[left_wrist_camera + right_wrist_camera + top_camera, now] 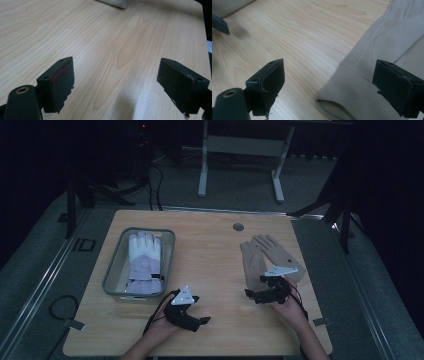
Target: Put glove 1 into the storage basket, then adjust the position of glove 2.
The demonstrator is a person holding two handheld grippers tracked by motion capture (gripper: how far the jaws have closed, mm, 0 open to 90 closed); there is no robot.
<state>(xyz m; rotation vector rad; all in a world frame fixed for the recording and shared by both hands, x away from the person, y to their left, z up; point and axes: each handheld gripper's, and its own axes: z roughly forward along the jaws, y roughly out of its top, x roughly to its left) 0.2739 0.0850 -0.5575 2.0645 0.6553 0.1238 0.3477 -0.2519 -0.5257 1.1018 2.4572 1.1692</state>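
— Starting left: what do you see?
— My left claw (196, 316) hangs released over bare surface (215, 270), near the bin (111, 270) holding a white glove (143, 262).
— And right?
— My right claw (329, 87) is spread, nothing pinched, straddling the cuff of the beige gloves (265, 257) lying flat at the surface's right side.
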